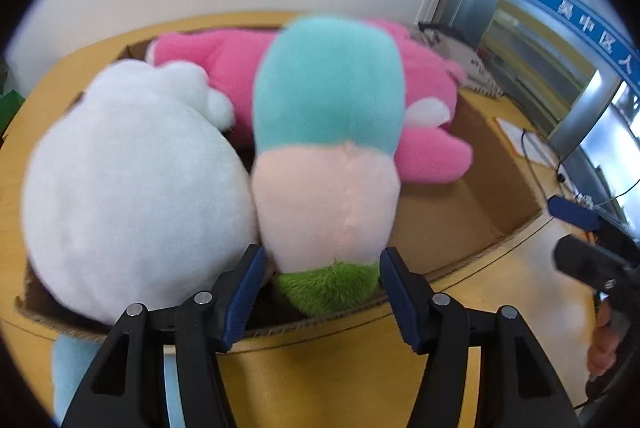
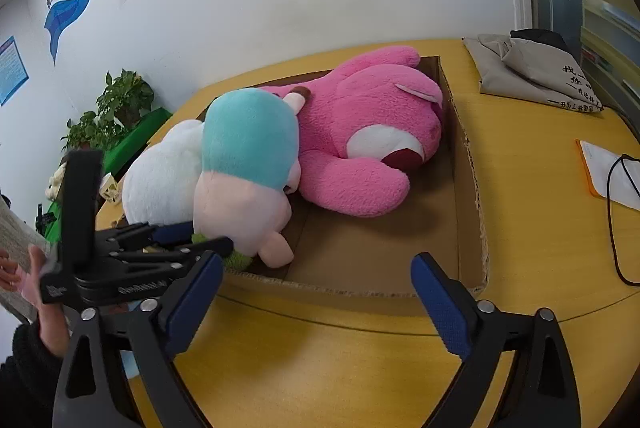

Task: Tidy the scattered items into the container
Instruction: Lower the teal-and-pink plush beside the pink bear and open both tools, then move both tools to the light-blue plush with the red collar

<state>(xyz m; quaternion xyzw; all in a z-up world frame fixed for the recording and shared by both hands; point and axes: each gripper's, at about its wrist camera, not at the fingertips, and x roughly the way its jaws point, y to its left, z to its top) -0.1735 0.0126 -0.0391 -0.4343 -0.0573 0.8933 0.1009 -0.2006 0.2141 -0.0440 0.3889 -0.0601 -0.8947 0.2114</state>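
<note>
A shallow cardboard box [image 2: 466,163] lies on the yellow table and holds three plush toys: a pink bear [image 2: 360,131], a white plush [image 2: 160,175] and a teal, peach and green plush [image 2: 244,163]. In the left wrist view the teal plush [image 1: 328,131] stands between the white plush [image 1: 132,187] and the pink bear [image 1: 428,95]. My left gripper [image 1: 322,292] is open, its fingers either side of the plush's green end without gripping it. It also shows in the right wrist view [image 2: 188,240]. My right gripper [image 2: 316,296] is open and empty at the box's near edge [image 2: 352,290].
A folded grey bag [image 2: 536,71] lies at the table's far right. An orange-edged paper with a black cable [image 2: 612,179] lies at the right. Potted plants [image 2: 116,107] stand beyond the table's left side. A pale blue item [image 1: 72,368] shows below the box's near-left corner.
</note>
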